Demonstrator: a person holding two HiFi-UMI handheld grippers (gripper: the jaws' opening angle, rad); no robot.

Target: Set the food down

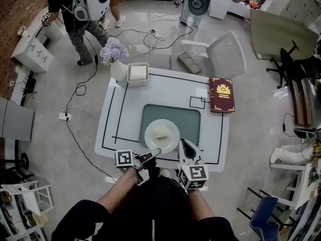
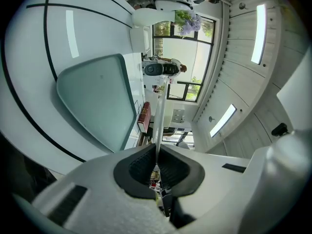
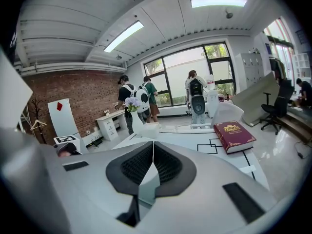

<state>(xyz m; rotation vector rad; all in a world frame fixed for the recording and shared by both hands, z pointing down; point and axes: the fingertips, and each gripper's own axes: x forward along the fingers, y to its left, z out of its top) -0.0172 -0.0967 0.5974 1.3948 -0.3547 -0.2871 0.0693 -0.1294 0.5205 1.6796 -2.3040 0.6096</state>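
Observation:
A white plate (image 1: 168, 125) carrying a pale piece of food (image 1: 160, 133) lies over the near edge of the grey-green placemat (image 1: 173, 112) on the white table (image 1: 113, 124). My left gripper (image 1: 156, 151) is shut on the plate's near-left rim. In the left gripper view the plate (image 2: 159, 116) runs edge-on as a thin white line out of the closed left gripper (image 2: 156, 155). My right gripper (image 1: 181, 143) is at the plate's right rim. In its own view the right gripper (image 3: 153, 155) is shut, with a thin pale edge pinched between the pads. Whether the plate rests on the mat I cannot tell.
A dark red book (image 1: 221, 94) lies at the table's right side, and it shows ahead as the book (image 3: 234, 133). A vase of lilac flowers (image 1: 114, 51) and a white box (image 1: 137, 73) stand at the far-left corner. A white chair (image 1: 223, 54) is behind the table. People (image 1: 80, 14) stand beyond.

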